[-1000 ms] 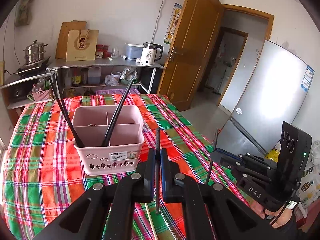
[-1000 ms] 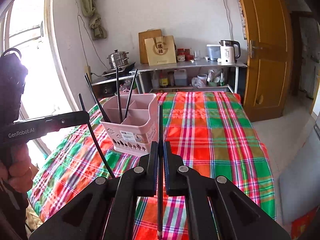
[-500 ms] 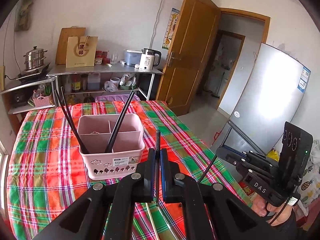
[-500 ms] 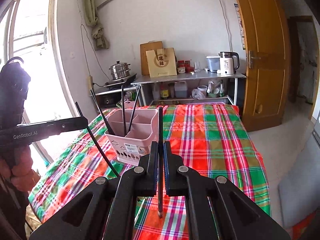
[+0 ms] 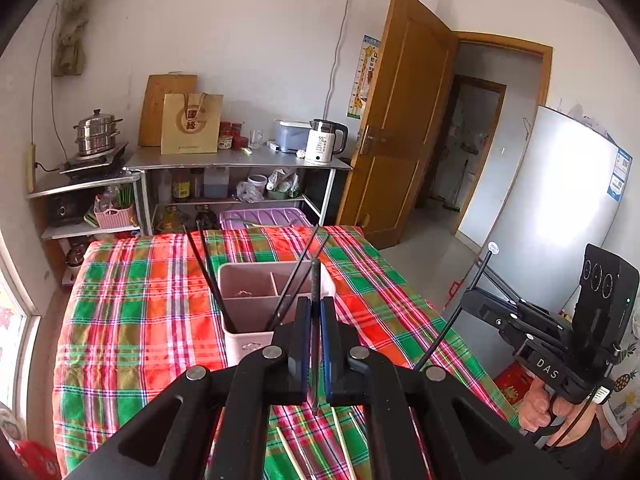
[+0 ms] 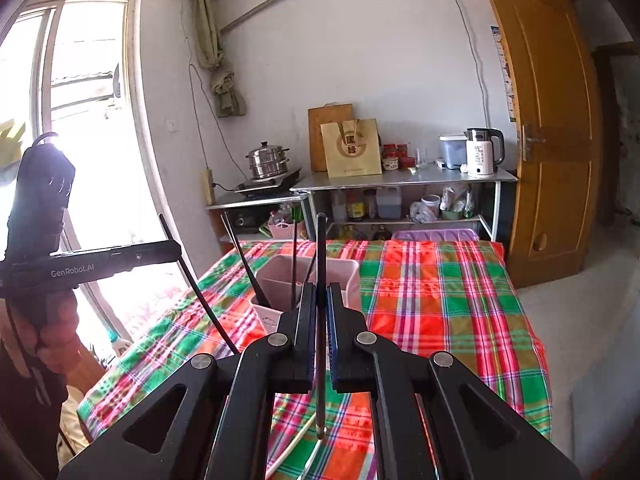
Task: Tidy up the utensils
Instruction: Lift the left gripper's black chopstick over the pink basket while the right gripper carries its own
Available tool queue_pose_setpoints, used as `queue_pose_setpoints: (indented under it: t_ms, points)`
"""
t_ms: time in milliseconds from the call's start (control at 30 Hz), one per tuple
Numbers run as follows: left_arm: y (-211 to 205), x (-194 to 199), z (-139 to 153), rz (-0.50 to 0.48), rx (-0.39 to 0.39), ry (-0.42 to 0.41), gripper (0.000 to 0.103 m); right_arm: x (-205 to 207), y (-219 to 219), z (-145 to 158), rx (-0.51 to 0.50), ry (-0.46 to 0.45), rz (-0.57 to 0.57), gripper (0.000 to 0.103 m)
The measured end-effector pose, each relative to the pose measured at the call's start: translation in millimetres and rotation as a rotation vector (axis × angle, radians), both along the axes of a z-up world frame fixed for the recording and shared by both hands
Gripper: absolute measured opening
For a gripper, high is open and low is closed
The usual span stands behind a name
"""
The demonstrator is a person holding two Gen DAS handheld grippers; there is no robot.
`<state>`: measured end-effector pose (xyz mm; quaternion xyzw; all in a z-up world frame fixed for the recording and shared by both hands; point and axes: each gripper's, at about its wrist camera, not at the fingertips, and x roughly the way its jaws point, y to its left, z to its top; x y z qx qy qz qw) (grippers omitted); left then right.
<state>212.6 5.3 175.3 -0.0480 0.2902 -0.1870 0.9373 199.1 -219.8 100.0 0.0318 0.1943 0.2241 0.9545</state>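
I have one black chopstick in each hand. My left gripper [image 5: 316, 316] is pinched tight on a black chopstick [image 5: 315, 280] that stands nearly upright between the pads, and my right gripper [image 6: 321, 300] is clamped the same way on its own black chopstick [image 6: 321, 248]. Both hang above the plaid tablecloth [image 5: 136, 320], just short of the pink utensil basket [image 5: 256, 280].

Some sorting is already done: several black chopsticks [image 5: 204, 264] lean in the basket's near compartments. What is left, as I judge it, is dropping these two in and then collecting the pale wooden chopsticks [image 5: 340, 440] lying on the cloth below my grippers.

The basket is a divided plastic tub with small cut-outs along its front wall.
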Motion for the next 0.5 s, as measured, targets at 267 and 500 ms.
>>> queue_pose_setpoints:
  t_ms: [267,500]
  points:
    - [25,17,45,0.060,0.019,-0.066,0.004,26,29,32,0.048,-0.055,0.050,0.005]
    - [41,50,60,0.096,0.014,-0.069,0.004,55,50,52,0.078,-0.091,0.051,0.005]
